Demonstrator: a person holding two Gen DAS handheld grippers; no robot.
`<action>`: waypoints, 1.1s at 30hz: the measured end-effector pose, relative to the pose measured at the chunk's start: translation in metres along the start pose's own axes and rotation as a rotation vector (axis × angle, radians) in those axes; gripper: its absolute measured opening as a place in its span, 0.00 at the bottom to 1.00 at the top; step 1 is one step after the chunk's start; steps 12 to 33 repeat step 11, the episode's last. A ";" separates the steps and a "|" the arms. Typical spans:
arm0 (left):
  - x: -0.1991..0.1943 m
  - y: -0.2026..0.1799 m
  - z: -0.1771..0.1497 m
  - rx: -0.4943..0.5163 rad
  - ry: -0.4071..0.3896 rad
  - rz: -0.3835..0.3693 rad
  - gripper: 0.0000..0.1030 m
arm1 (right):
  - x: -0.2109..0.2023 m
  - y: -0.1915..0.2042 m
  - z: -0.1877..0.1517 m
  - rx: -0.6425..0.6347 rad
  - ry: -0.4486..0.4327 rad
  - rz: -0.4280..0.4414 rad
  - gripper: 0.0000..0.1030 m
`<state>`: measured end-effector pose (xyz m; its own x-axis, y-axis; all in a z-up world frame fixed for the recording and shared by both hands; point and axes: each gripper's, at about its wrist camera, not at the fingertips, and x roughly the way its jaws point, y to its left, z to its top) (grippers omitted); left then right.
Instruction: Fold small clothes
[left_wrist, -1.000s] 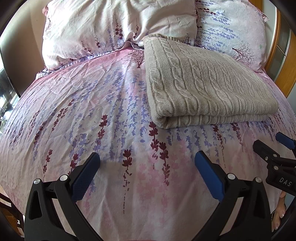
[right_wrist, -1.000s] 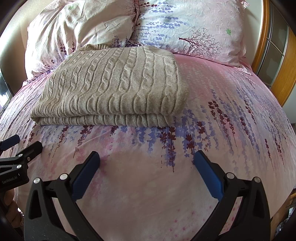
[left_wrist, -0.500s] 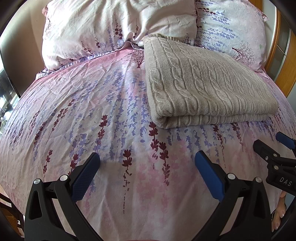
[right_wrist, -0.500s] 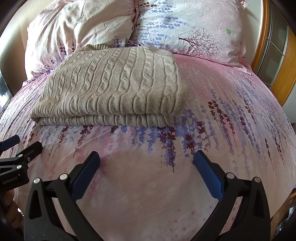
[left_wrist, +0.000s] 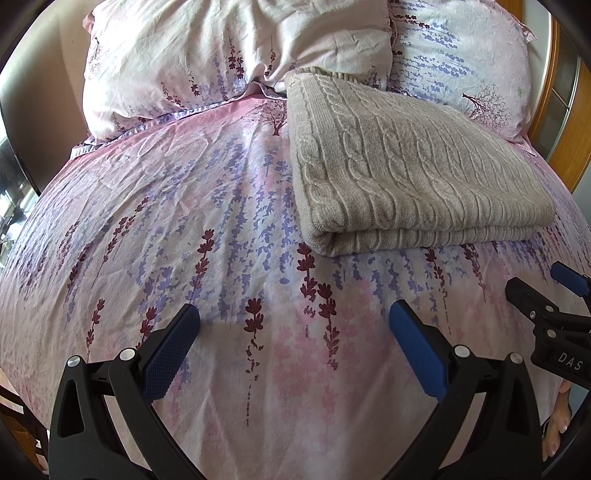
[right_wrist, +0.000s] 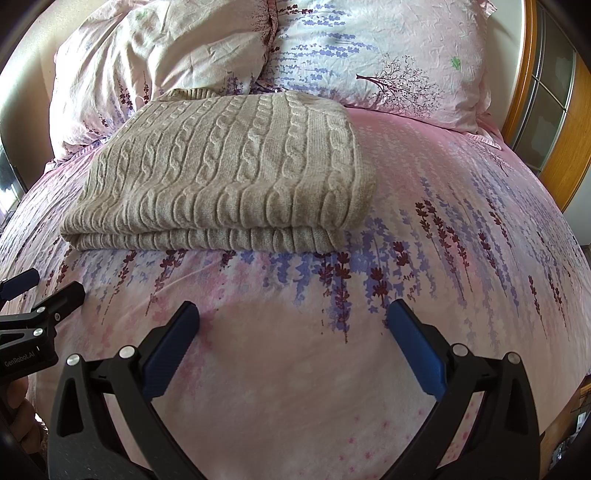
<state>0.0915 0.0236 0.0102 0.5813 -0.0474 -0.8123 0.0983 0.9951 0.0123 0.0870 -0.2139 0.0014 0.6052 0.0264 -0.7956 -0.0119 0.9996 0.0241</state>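
On a wide bed (left_wrist: 155, 206), covered by a pink sheet printed with purple and maroon flower sprigs, a single folded garment is shown. The bed fills both views from the near edge to the far end. At the far end, two pillows in matching fabric are propped: a paler pillow (left_wrist: 221, 48) on the left and a blue-flowered pillow (right_wrist: 376, 48) on the right. A wooden frame with glass panes (right_wrist: 546, 96) is seen at the far right.

A beige cable-knit sweater (right_wrist: 221, 173) is laid flat in the middle of the bed, its far edge touching the pillows. It is folded into a tidy rectangle of at least two layers, with a rounded fold along its near edge and no sleeves seen hanging out.

The left gripper (left_wrist: 293, 347) is held low over the bare sheet, near of the sweater and apart from it, with its blue-padded fingers (left_wrist: 168, 354) spread wide and nothing between them. The right gripper (right_wrist: 293, 345) is held likewise to its right, its fingers (right_wrist: 415, 354) also spread and empty.

The folding of this sweater is judged essentially done. No other clothing is visible, so what is left cannot be told; perhaps only a final smoothing or setting aside.
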 end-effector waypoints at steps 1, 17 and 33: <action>0.000 0.000 0.000 0.001 0.000 -0.001 0.99 | 0.000 0.000 0.000 0.000 0.000 0.000 0.98; 0.001 0.000 0.000 0.002 0.002 0.000 0.99 | 0.000 0.000 0.000 0.001 -0.001 0.000 0.98; 0.001 0.000 0.000 0.002 0.002 0.000 0.99 | 0.000 0.000 0.000 0.001 -0.001 0.000 0.98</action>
